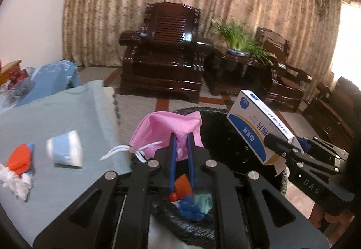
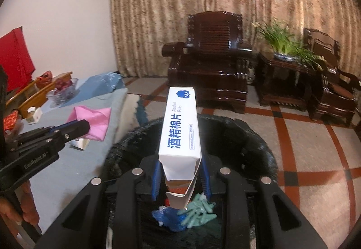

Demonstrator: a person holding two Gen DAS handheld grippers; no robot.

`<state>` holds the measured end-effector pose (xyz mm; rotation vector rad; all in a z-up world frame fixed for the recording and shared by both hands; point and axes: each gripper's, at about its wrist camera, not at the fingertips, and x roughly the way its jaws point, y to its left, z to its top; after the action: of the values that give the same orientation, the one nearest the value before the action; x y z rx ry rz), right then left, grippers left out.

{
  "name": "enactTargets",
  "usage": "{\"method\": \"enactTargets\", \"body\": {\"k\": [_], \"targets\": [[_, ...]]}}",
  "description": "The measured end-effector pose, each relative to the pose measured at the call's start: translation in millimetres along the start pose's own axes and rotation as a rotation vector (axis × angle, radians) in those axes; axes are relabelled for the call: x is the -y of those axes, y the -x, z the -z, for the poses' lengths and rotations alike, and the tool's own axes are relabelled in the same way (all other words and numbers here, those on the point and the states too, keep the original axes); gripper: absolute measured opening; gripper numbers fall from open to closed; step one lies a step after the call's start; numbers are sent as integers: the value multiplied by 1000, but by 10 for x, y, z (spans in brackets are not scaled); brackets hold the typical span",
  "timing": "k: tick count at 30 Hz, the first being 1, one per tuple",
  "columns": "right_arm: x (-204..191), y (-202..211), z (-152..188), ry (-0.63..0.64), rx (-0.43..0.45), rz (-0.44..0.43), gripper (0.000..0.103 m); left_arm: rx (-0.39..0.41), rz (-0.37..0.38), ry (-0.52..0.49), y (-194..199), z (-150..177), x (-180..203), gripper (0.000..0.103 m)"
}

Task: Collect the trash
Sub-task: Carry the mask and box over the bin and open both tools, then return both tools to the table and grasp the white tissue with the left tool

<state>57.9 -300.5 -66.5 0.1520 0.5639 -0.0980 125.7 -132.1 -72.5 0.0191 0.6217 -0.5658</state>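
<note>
Fingers pinch pink mask; right gripper clamps box.

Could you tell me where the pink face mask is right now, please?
The pink face mask is pinched in the left tongs, held over the near-left rim of the black bin, beside the table edge.

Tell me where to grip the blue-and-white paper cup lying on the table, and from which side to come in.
Grip the paper cup across its blue side wall near the middle, coming from above. It lies tipped on its side on the grey tablecloth, so the rounded wall faces up and the rim faces sideways. Both grippers are occupied: the left gripper holds the pink mask.
</note>
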Motion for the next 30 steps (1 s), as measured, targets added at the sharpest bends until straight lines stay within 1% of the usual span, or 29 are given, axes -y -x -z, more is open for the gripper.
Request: {"method": "enactTargets", "body": {"k": [5,11,12,13,14,16,18,19,20,21,22,23,24,25,26,27,29,30], "targets": [[208,-62,61,-17,-25,34,29,-41,34,-33,-283,31,212,9],[349,-135,155,-33,-53,56,29,-58,45,-51,-474,42,333,11],[368,-151,167,-34,-57,60,29,-63,48,-49,-504,49,335,14],[387,-167,181,-36,-62,64,29,-69,49,-43,-531,55,330,20],[390,-168,195,-37,-64,69,30,-74,53,-35,-552,61,320,23],[411,-192,227,-34,-78,82,31,-79,53,-24,-562,54,289,35],[427,-205,255,-34,-82,92,32,-84,61,-11,-553,50,250,43],[434,-205,263,-34,-84,95,35,-84,62,-3,-541,45,226,49],[421,-206,269,-33,-85,100,45,-84,65,4,-534,35,217,53],[417,-196,272,-34,-79,105,52,-80,63,13,-523,35,194,60],[413,-182,275,-35,-73,108,55,-72,59,21,-497,27,172,63],[421,-172,278,-35,-68,111,66,-65,53,28,-459,20,128,65],[408,-155,272,-34,-61,120,85,-60,48,31,-441,5,121,70],[397,-142,264,-34,-52,132,92,-51,35,36,-397,-9,80,75],[378,-110,251,-33,-33,149,97,-39,21,40,-348,-17,36,77],[357,-77,234,-32,-15,151,97,-27,11,42,-300,-32,5,81],[314,-46,199,-30,-6,138,97,-1,-24,40,-182,-49,-80,86],[298,-43,180,-31,-3,133,97,14,-52,40,-103,-56,-141,89]]}}
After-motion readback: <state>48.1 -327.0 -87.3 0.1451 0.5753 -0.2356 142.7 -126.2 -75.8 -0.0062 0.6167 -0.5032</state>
